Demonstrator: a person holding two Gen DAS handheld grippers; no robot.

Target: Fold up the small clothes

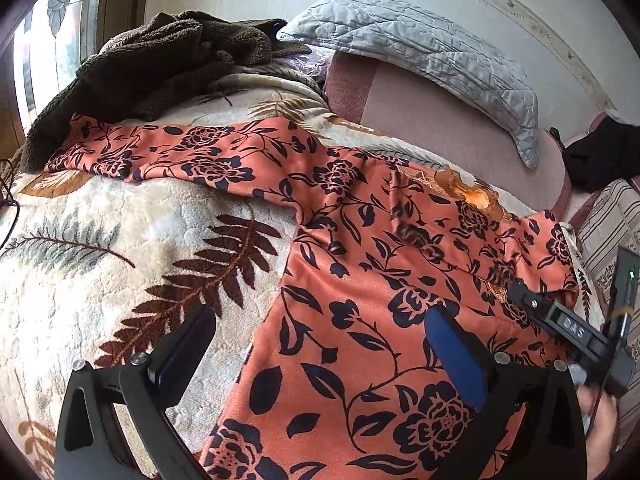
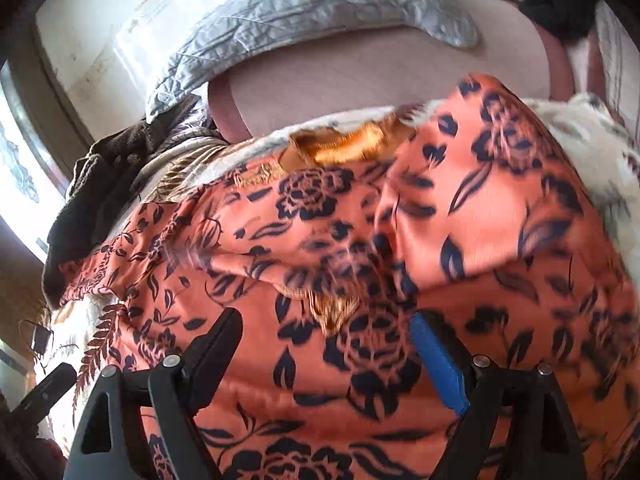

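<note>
Spread flat across the cream fleece blanket with brown fern print (image 1: pixel 120 216): an orange garment printed with dark navy roses (image 1: pixel 360 280), one sleeve reaching toward the brown fuzzy heap (image 1: pixel 152 64), the other folded over its chest. Poised above the garment's lower edge, left gripper (image 1: pixel 324 344), fingers wide apart, nothing pinched. Right gripper (image 2: pixel 324 348) over the garment too, fingers spread, gripping nothing. Beyond the garment, a grey quilted pillow (image 1: pixel 420 52).
</note>
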